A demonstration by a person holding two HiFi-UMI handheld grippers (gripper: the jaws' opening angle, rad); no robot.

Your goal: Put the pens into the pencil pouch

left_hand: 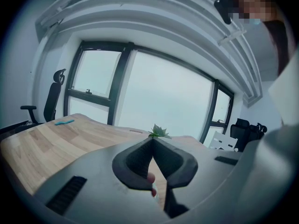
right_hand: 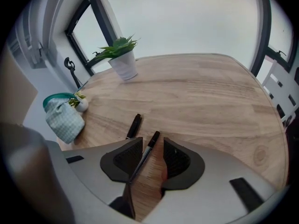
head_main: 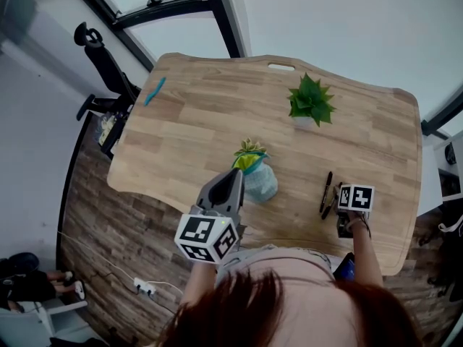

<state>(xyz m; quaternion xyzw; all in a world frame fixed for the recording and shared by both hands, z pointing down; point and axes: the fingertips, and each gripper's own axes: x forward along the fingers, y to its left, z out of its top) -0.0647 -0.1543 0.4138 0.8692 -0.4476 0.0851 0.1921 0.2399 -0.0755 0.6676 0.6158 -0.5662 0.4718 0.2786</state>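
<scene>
Right now the right gripper straddles a slim black pen lying on the wooden table. Its jaws are parted somewhat wider than the barrel and not closed on it, and the pen sits nearer the left pad, skewed across the gap. It seems best to centre and square up before squeezing, since a smooth, round, hard barrel could roll or pivot against the dark textured pads. The left gripper, raised off the table, has its tips pressed together on nothing. Just beyond lies a second black pen, then the soft checked-fabric pouch, slumped, its teal-rimmed mouth seemingly open. Far off lies a teal pen.
</scene>
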